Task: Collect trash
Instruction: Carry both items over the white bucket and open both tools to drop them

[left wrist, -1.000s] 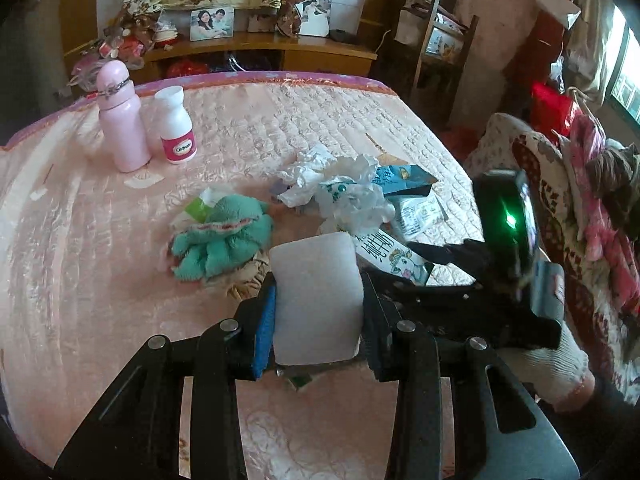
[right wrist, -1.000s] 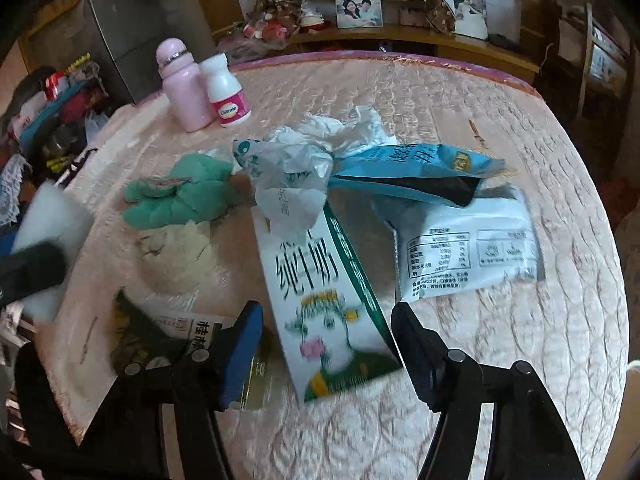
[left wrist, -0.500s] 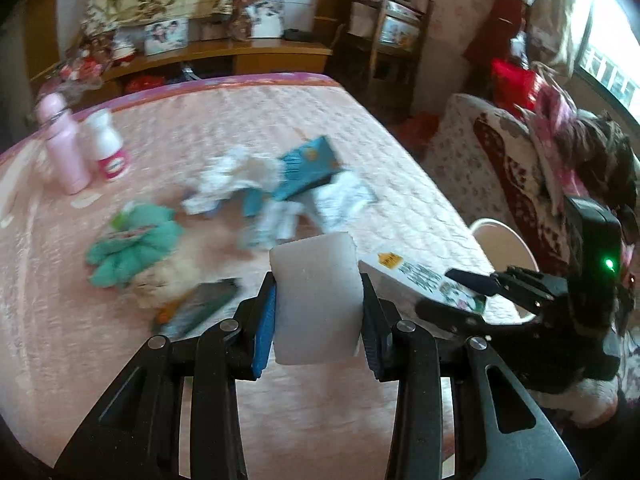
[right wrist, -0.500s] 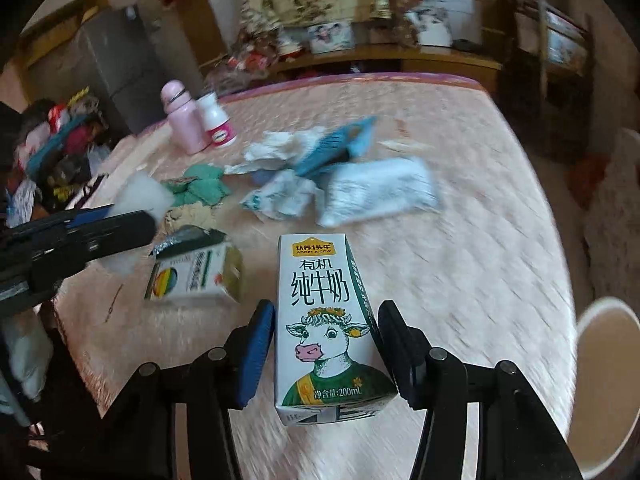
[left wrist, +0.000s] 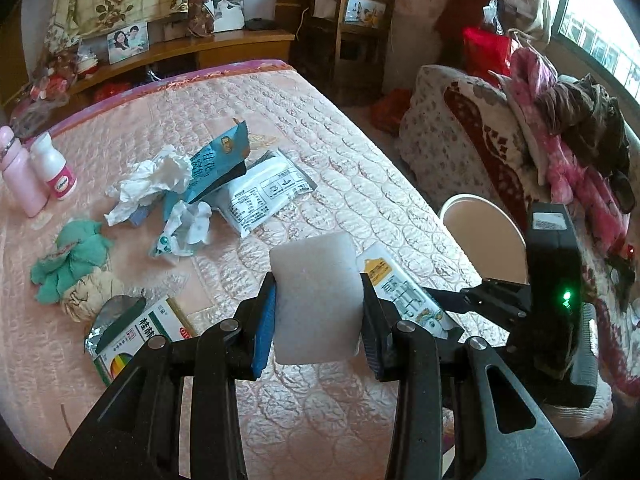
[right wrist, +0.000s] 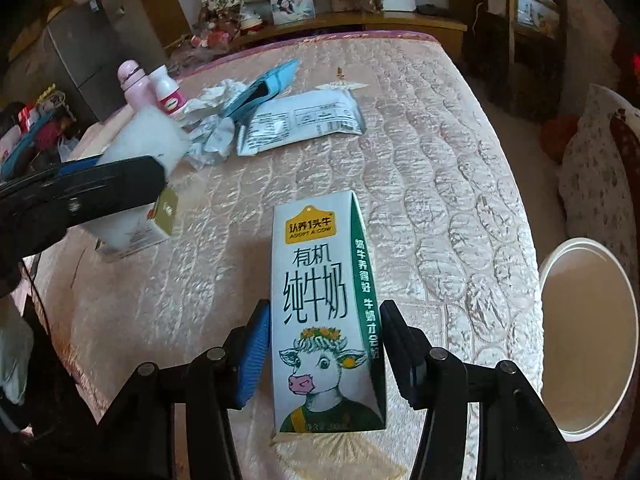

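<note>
Both jaws clamped: right gripper holds milk carton, left gripper holds white foam block. I'd swing right over white bin beside the bed, centre carton, then release.

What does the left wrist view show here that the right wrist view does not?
Only the left wrist view shows the green cloth and the window. Only the right wrist view shows the milk carton's cow-printed front and a grey cabinet. Both show the white foam block in the left gripper, the bin, pink bottle and wrappers.
</note>
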`<state>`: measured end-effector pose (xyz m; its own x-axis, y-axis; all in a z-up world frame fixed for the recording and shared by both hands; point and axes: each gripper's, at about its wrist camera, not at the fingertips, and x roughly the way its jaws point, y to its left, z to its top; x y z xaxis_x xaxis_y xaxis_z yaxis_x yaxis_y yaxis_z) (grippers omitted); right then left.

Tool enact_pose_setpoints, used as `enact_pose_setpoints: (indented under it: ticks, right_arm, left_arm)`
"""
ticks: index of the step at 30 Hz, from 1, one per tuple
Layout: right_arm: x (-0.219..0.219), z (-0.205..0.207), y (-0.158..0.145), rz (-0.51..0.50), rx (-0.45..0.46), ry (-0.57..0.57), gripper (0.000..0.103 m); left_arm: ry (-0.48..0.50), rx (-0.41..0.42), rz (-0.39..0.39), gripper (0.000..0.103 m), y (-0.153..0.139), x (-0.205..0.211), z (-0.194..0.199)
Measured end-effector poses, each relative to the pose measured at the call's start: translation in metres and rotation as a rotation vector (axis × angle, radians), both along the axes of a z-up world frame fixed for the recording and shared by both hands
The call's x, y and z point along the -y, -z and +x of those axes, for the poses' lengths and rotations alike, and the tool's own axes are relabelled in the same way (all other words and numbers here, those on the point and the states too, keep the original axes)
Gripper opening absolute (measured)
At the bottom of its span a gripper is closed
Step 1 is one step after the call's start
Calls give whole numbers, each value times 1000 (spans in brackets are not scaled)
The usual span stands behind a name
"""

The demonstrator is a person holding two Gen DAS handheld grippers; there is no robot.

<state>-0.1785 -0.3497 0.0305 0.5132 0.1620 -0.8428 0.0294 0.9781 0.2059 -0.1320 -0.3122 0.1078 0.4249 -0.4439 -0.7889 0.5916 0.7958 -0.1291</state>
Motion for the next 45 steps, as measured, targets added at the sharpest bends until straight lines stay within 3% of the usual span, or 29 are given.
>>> enact_pose_setpoints:
  ticks: [4,11,18,25,31,33,35,45]
  right_arm:
    - [21,-15,-12,-6,54,59,51]
    - [108,-52,-31,-21,73,270,51]
    - [188,-86,-18,-4,11,446,51]
    - [239,-109,8,5,-49,567,51]
    - [256,-116,19,9,-54,639,55]
    - [258,-120,20,16,-47,652,67]
    - [257,-122,20,13,-46,649,72]
    - [237,-112,21,6,-40,597,72]
  left_arm:
    - [27,-6,6,35,3,17,-1]
    - [115,-18,-6,35,9,82,-8]
    - [219,-30,-22,36,19,152,-20]
    - [300,-99,-75,37,39,210,-27]
    - [341,-212,-166,44,57,242,-22]
    - [342,-231,-193,55,59,247,-21]
    - [346,-239,-218,59,60,249,-21]
    - [288,-189,-175,60,52,220,-17]
